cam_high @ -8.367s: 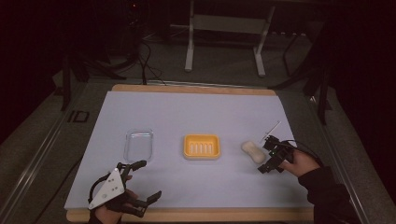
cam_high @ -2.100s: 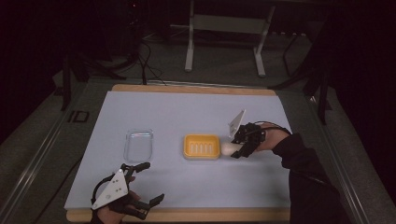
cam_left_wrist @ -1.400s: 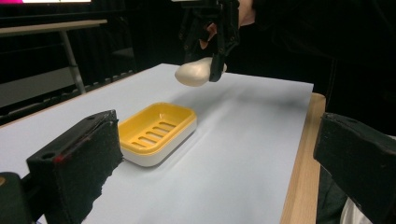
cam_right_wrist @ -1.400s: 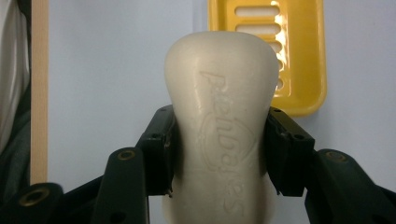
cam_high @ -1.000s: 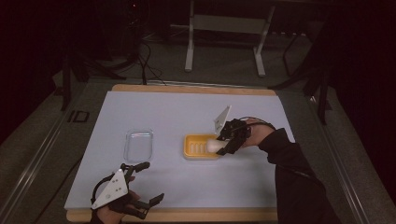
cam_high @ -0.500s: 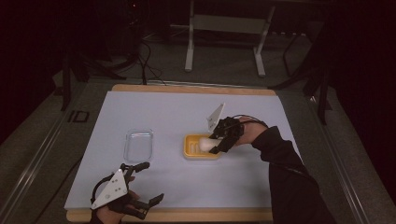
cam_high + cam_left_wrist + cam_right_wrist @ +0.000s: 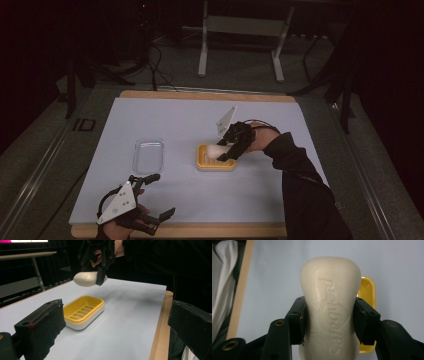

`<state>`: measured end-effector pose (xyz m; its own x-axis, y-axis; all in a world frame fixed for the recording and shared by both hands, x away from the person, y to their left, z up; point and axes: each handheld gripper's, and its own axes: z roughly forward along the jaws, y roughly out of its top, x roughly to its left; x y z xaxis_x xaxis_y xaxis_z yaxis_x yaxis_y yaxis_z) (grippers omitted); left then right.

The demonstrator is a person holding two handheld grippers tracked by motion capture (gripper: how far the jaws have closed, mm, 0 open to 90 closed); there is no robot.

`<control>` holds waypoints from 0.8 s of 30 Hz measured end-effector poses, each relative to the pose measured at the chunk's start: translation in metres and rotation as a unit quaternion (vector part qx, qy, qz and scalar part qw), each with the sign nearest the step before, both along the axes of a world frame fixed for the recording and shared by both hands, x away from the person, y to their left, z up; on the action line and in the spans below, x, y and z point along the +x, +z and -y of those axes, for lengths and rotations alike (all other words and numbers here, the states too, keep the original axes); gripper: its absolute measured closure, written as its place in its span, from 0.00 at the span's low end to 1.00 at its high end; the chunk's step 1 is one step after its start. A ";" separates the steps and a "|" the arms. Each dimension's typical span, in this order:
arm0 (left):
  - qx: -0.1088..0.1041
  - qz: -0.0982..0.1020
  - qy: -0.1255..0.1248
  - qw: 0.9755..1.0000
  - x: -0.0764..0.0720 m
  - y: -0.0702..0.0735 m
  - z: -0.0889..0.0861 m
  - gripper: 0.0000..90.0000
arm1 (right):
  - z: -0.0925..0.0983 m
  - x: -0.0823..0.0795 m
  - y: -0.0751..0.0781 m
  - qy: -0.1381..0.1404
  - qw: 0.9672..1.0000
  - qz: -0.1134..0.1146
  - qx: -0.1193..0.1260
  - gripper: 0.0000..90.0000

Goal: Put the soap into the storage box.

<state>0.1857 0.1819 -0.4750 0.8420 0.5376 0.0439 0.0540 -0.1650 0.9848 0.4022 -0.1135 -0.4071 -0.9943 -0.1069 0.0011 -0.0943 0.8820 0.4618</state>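
Note:
A cream bar of soap (image 7: 329,310) sits clamped between the jaws of my right gripper (image 7: 329,322), which is shut on it. In the high view the soap (image 7: 218,150) hangs just above the yellow soap dish (image 7: 216,164) in the middle of the white mat, with the right gripper (image 7: 231,148) coming in from the right. The left gripper view shows the soap (image 7: 88,279) in the air over the dish (image 7: 83,312). My left gripper (image 7: 156,196) rests open near the table's front left edge, nothing between its pads (image 7: 42,325).
A clear plastic lid or tray (image 7: 148,156) lies on the mat left of the dish. The white mat (image 7: 170,120) covers a wooden table whose front edge (image 7: 200,231) runs beside my left hand. A metal stand (image 7: 240,25) is behind the table.
My right gripper has carried the soap leftward from the dish's right side to above the dish. The left gripper has stayed put.

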 end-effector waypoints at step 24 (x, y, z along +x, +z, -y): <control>0.001 -0.002 -0.001 1.000 0.001 0.000 0.000 0.01 | -0.003 0.021 -0.038 -0.005 1.000 0.007 0.027 0.55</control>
<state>0.1864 0.1823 -0.4755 0.8437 0.5351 0.0419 0.0566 -0.1664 0.9844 0.4232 -0.1106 -0.4456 -0.9951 -0.0974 -0.0189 -0.0935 0.8563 0.5080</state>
